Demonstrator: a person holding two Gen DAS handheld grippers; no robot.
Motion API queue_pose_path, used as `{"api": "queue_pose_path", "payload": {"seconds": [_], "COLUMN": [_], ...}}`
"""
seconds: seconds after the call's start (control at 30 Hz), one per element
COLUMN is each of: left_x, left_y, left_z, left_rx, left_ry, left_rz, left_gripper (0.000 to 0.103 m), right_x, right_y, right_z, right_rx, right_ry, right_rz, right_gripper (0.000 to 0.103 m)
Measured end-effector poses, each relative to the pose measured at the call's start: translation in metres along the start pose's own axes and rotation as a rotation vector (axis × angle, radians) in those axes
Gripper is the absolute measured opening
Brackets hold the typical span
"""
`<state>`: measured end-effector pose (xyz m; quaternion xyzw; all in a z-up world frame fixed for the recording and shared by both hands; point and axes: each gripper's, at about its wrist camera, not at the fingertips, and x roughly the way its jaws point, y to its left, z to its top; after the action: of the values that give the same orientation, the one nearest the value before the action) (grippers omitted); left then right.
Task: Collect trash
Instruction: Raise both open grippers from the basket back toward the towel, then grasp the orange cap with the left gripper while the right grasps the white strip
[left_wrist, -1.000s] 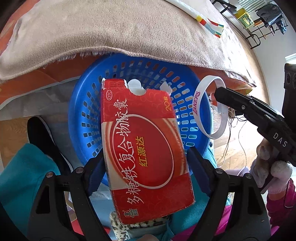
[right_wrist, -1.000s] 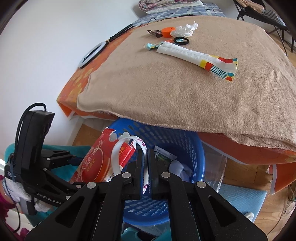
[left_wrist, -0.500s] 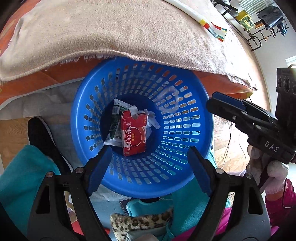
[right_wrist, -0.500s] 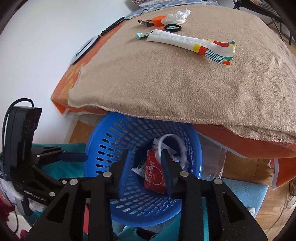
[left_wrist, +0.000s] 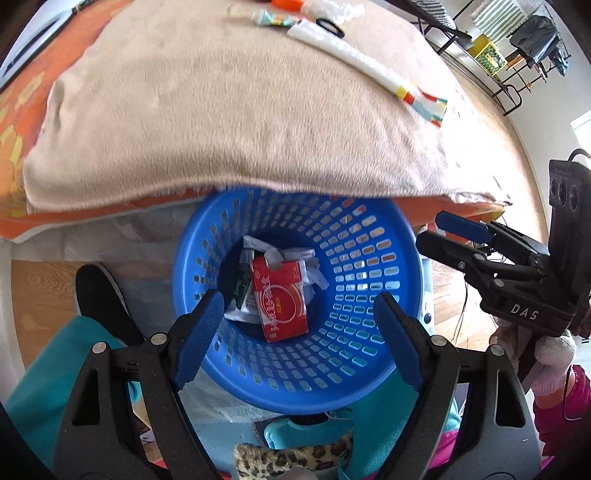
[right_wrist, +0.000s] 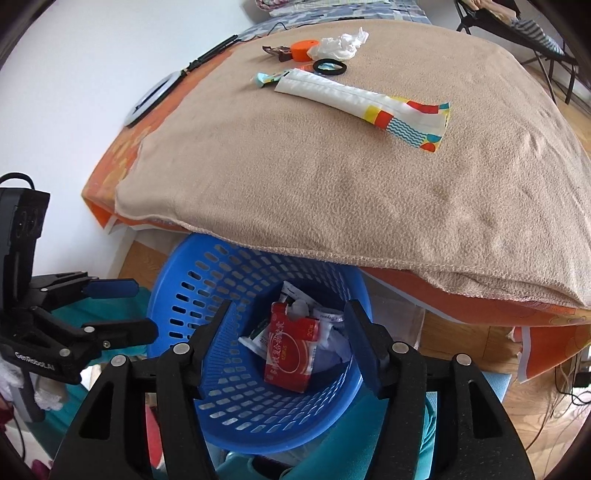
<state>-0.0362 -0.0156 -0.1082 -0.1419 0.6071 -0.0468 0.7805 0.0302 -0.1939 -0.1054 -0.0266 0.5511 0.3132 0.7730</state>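
Both hand-held grippers hang over a round blue basket (right_wrist: 258, 369) that sits on the floor, tucked partly under the near edge of a table draped in a tan blanket (right_wrist: 332, 177). A red carton (right_wrist: 291, 350) already lies at the bottom of the basket among crumpled white wrappers (left_wrist: 255, 251). The left gripper (left_wrist: 295, 325) has its blue-padded jaws spread wide with nothing between them. The right gripper (right_wrist: 291, 336) has just been opening its jaws, and they now stand apart and empty, touching nothing, the carton showing far below the gap. The drop into the basket looks finished, so the step in hand is probably to go back for more trash. That would best be done by lifting each gripper straight up clear of the basket rim and the blanket's overhanging edge before swinging towards the far side of the table. There, well apart from the basket, lie a long white wrapper with a colourful end (right_wrist: 362, 99), a small striped wrapper (right_wrist: 271, 77), a black ring (right_wrist: 330, 67), an orange cap (right_wrist: 303, 50) and a crumpled tissue (right_wrist: 341, 44). The flat wrapper would probably need a low, shallow pinch at one end, so the fingers do not catch the soft blanket
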Motion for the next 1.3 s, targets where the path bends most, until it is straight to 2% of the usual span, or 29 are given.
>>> {"api": "queue_pose_path", "payload": {"seconds": [0.27,0.43,0.73,0.87,0.93,1.0,1.1,1.13,1.2,1.3], "left_x": [-0.034,-0.048,-0.058,-0.056,-0.052,-0.046,-0.036,-0.031,-0.020,-0.003], "left_y": [-0.008,-0.013,-0.004,-0.003,-0.004,-0.005,-0.010,-0.012,-0.015,-0.015], "left_z": [0.050,0.085,0.151,0.179,0.194,0.210,0.231,0.237,0.248,0.264], "left_rx": [0.055,0.072,0.054,0.062,0.091,0.131,0.237,0.286,0.374,0.451], "left_ry": [-0.098,-0.156,-0.243,-0.299,-0.309,-0.315,-0.309,-0.305,-0.302,-0.291], "left_rz": [0.022,0.000,0.010,0.037,0.033,0.037,0.026,0.042,0.095,0.169], "left_gripper": [0.085,0.085,0.085,0.085,0.085,0.075,0.074,0.072,0.060,0.053], "right_x": [-0.019,-0.026,-0.016,-0.006,0.000,0.005,0.011,0.014,0.018,0.025], "right_y": [-0.002,-0.010,-0.019,-0.024,-0.025,-0.024,-0.023,-0.024,-0.024,-0.026], "right_z": [0.022,0.042,0.087,0.105,0.112,0.118,0.126,0.129,0.133,0.140], "right_rx": [-0.040,-0.059,-0.112,-0.106,-0.109,-0.115,-0.118,-0.118,-0.117,-0.105], "right_ry": [-0.059,-0.097,-0.099,-0.091,-0.087,-0.084,-0.079,-0.077,-0.076,-0.078], "right_rz": [-0.042,-0.059,-0.079,-0.074,-0.077,-0.082,-0.078,-0.078,-0.082,-0.086], "right_gripper": [0.060,0.060,0.060,0.060,0.060,0.060,0.060,0.060,0.060,0.060]}}
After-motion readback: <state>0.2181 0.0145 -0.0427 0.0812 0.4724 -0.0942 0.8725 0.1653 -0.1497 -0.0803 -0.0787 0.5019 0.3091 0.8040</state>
